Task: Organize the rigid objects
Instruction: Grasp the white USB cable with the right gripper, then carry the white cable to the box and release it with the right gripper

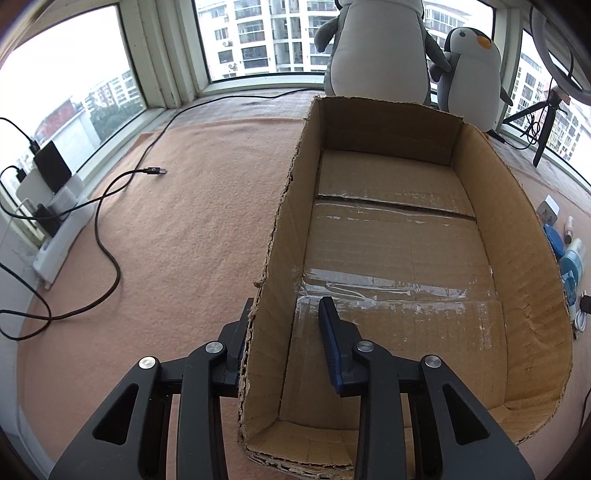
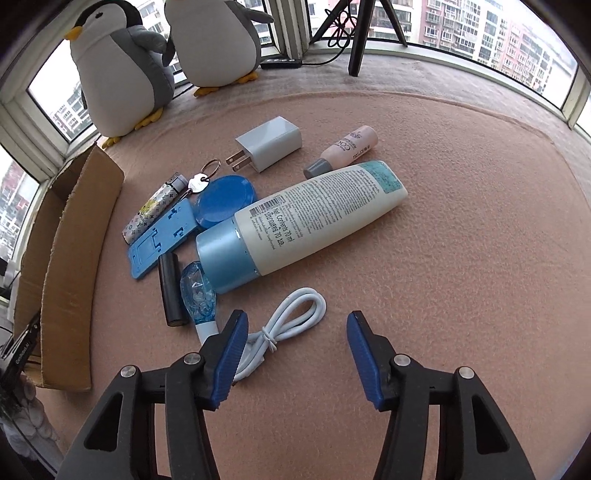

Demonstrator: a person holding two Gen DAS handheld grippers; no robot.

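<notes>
An open cardboard box [image 1: 517, 243] stands empty on the pink blanket. My left gripper [image 1: 286, 304] is shut on its near left wall, one finger outside and one inside. Right of the box [image 2: 74, 240] lies a cluster of items: a white lotion bottle [image 2: 317, 221] with a blue cap, a white charger [image 2: 269, 147], a small pink bottle [image 2: 347, 147], a blue round case [image 2: 225, 199], a blue phone stand [image 2: 162, 240], a patterned tube [image 2: 151, 210], a key [image 2: 197, 182], a black cylinder [image 2: 170, 291] and a clear blue piece [image 2: 197, 291]. My right gripper [image 2: 297, 315] is open over a coiled white cable [image 2: 264, 338], which lies by its left finger.
Two plush penguins [image 2: 122, 74] sit against the window behind the box. A tripod [image 2: 358, 33] stands at the back. A black cable [image 1: 110, 206] snakes across the blanket left of the box, toward a power strip [image 1: 59, 236] with devices at the left window.
</notes>
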